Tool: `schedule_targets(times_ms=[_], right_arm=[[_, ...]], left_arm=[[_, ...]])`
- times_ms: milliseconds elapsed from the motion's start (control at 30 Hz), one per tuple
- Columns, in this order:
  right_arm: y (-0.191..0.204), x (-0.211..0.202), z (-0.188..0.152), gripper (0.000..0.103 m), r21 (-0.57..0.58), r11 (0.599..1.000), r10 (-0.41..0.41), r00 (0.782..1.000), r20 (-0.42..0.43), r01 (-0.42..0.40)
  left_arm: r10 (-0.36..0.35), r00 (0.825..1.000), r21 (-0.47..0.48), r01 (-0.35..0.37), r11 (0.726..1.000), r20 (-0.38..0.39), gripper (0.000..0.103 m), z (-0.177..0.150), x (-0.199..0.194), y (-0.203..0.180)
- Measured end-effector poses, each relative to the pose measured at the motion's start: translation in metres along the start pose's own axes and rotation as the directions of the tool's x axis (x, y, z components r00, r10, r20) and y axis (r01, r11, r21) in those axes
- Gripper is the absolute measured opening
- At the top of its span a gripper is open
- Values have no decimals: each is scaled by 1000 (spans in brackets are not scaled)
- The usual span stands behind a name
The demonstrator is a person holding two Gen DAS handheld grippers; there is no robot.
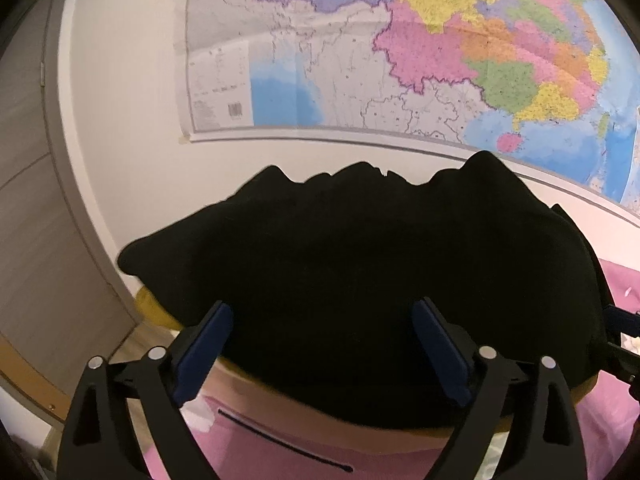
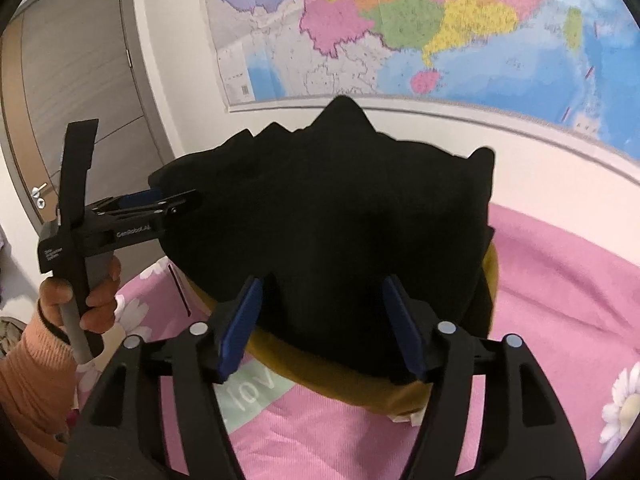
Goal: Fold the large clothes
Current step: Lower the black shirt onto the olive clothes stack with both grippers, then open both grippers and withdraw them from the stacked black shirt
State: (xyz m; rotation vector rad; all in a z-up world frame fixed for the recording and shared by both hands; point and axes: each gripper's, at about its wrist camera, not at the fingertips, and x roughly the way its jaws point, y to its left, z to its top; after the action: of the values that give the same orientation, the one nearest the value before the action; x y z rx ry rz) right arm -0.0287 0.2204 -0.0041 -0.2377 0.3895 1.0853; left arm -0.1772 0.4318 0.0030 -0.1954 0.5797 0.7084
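Left wrist view: a pink bedspread (image 1: 280, 452) is seen below the fingers, a white wall with a coloured map (image 1: 400, 52) beyond them, a grey door (image 1: 40, 220) to their left. The left gripper (image 1: 322, 354) is spread wide, and a bundled black garment (image 1: 360, 264) fills the gap over a mustard cloth (image 1: 156, 312).

Right wrist view: the right gripper (image 2: 322, 324) is likewise parted around the black garment (image 2: 328, 216). A flowered bedspread (image 2: 560, 300) lies to the right; the left gripper (image 2: 156, 208), held by a hand (image 2: 80, 300), touches the garment's left side.
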Motion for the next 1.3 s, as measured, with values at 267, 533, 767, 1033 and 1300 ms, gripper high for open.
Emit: schedule_targets(times_ms=[267,533,767,1033,1300], right_arm=[[12,-14,-10,86,-24,999,-24,999,31,25],[22,-33,-17,97,-48,998,-40,997,72,44],[21,-44,-26,97,-31,998,-59,995,78,61],[22,-55,-34,97,-34,998,-52,995,82,55],[22,-63,-39,97,-23,998,-55,995,85,57]], left_arm=[[15,999,-7,-15,1000,38,96,-17,-41,-18],[-18,999,-21,19,1000,37,96,-31,-60,-34],[13,1000,-56,-12,998,19,96,-46,-70,-41],[45,998,-40,-43,998,38,96,-55,-89,-51],[46,998,-24,-45,999,40,96,-64,-99,-63]])
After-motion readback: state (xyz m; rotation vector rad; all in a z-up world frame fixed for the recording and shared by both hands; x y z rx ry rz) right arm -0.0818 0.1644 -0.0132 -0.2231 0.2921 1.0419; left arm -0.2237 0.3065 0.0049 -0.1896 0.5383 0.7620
